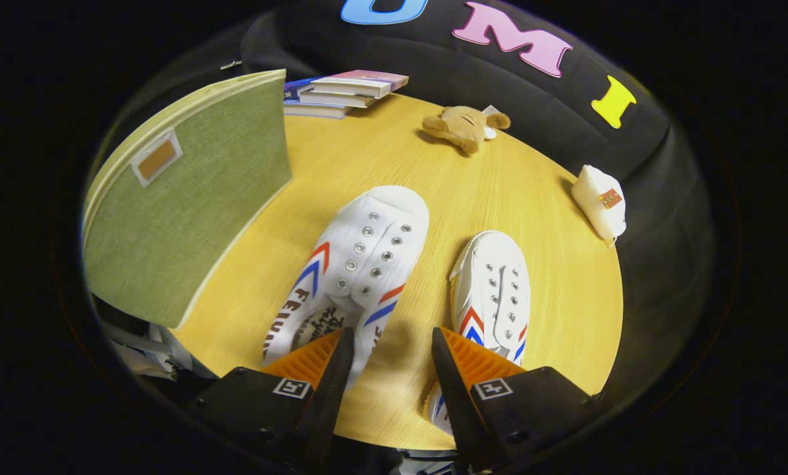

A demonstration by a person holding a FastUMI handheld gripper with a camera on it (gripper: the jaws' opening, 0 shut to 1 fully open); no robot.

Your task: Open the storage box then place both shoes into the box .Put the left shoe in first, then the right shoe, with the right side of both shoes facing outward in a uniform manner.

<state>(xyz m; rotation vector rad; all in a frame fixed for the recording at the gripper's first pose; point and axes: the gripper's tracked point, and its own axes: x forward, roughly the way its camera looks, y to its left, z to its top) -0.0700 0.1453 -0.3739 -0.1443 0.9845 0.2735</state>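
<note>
Two white canvas shoes with red and blue chevrons lie on the round wooden table (539, 198), toes pointing away from me. The left shoe (357, 264) is bigger in view and its heel sits under my left finger. The right shoe (492, 290) lies with its heel under my right finger. My gripper (392, 346) hovers above them, open, with bare table showing between its fingers and nothing held. The green fabric storage box (182, 204) stands to the left of the shoes, its lid shut, a small label on its face.
A stack of books (344, 92) lies at the table's far edge behind the box. A brown plush toy (466, 126) sits beyond the shoes. A small white pouch-like object (601, 201) rests at the table's right rim.
</note>
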